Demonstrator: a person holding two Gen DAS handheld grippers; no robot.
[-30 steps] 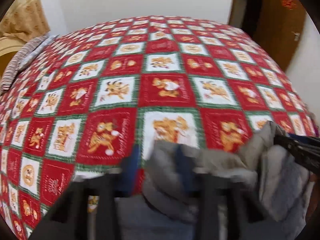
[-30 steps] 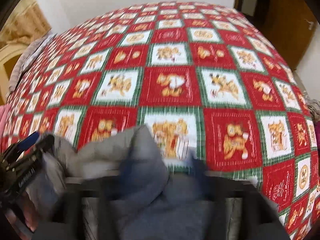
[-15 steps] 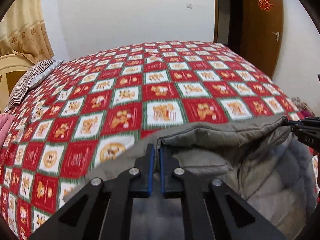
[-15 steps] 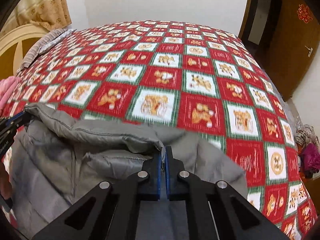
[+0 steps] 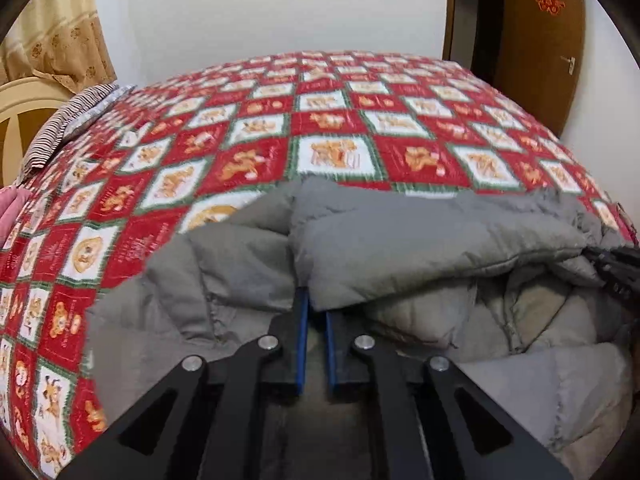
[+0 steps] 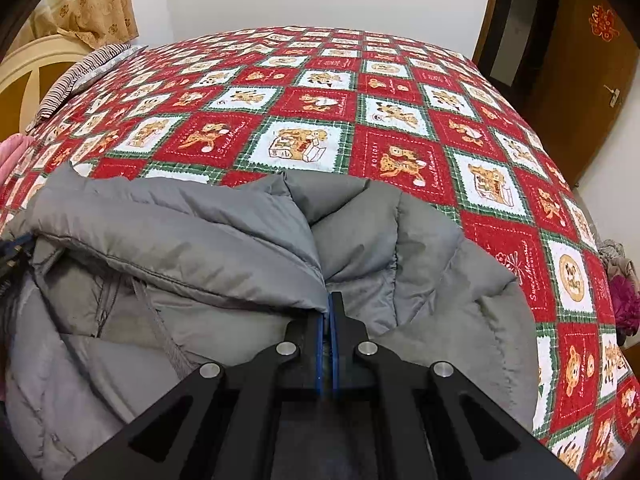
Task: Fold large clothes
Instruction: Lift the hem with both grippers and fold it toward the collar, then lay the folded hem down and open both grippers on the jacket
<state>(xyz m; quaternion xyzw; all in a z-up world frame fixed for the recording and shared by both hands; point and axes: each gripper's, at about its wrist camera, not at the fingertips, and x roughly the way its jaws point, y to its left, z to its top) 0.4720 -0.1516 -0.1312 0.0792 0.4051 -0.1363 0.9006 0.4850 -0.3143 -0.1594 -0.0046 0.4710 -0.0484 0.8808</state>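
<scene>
A large grey puffer jacket [image 5: 420, 248] hangs between my two grippers over the near edge of the bed; it also shows in the right wrist view [image 6: 192, 240]. My left gripper [image 5: 315, 304] is shut on the jacket's top edge, the fabric pinched between its blue pads. My right gripper [image 6: 327, 304] is shut on the same edge further right. The right gripper's tip shows at the right rim of the left wrist view [image 5: 616, 268], and the left gripper's tip shows at the left rim of the right wrist view [image 6: 10, 252]. The jacket's paler inner lining sags between them.
The bed carries a red, white and green quilt with bear squares [image 5: 336, 136]. A striped pillow [image 5: 60, 128] and cream headboard [image 5: 20, 108] lie at the left. A brown door [image 6: 584, 80] stands at the right. Pink cloth [image 6: 624, 300] lies beside the bed.
Both grippers have moved up and back with the jacket. More of the jacket now spreads across the view, and the far wall and door show.
</scene>
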